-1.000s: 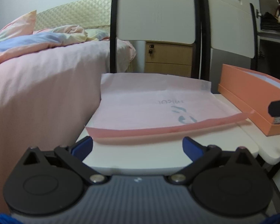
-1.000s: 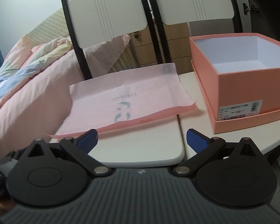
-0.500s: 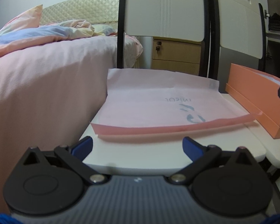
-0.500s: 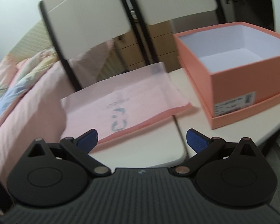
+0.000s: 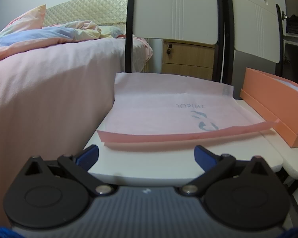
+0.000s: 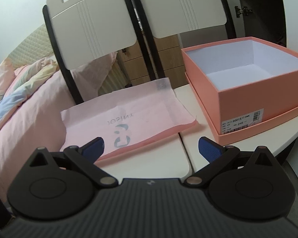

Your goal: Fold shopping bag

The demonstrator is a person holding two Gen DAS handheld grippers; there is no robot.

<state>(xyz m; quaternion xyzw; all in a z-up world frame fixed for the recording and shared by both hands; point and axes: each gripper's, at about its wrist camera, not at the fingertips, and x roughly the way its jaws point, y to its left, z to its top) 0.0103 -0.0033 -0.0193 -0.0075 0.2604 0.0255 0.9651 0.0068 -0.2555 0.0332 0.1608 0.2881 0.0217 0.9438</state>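
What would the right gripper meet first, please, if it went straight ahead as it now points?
Probably the near edge of the flat pink paper shopping bag on the white table; the open right gripper seems just short of it.

- A bare strip of white table (image 5: 168,164) lies open in front of the flat pink bag (image 5: 168,109), wide enough to approach from.
- An open orange box (image 6: 248,91) blocks the right side, just beside the bag's corner, possibly touching it.
- Two chair backs (image 6: 93,31) wall off the far edge.
- A pink bed (image 5: 45,91) crowds the left edge.
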